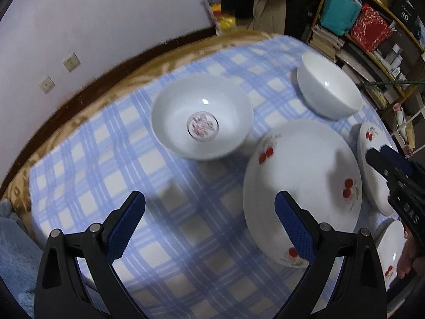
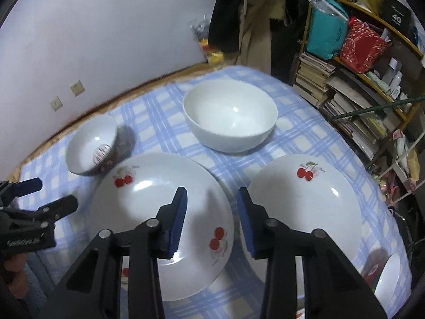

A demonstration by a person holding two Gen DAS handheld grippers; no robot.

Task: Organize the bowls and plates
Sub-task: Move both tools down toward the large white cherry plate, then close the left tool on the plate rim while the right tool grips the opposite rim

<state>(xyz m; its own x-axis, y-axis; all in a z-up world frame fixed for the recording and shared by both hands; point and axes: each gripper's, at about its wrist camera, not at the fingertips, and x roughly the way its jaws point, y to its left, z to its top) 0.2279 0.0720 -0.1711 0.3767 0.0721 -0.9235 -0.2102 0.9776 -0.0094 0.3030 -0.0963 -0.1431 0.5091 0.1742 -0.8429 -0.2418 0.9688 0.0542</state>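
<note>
A large cherry-print plate [image 1: 302,175] lies on the checked cloth; it also shows in the right wrist view [image 2: 159,212]. A second cherry plate [image 2: 300,207] lies to its right, seen edge-on in the left wrist view [image 1: 372,164]. A patterned-bottom bowl [image 1: 202,117] stands at the back left, also in the right wrist view [image 2: 91,146]. A plain white bowl [image 1: 329,87] stands at the back right, also in the right wrist view [image 2: 231,117]. My left gripper [image 1: 209,220] is open and empty above the cloth. My right gripper [image 2: 212,212] is open and empty above the gap between the plates.
A small cherry dish [image 1: 390,250] sits at the near right edge, also in the right wrist view [image 2: 390,284]. The blue checked cloth [image 1: 186,239] covers the table. A cluttered bookshelf [image 2: 358,79] stands to the right, and a wall [image 1: 106,13] lies behind.
</note>
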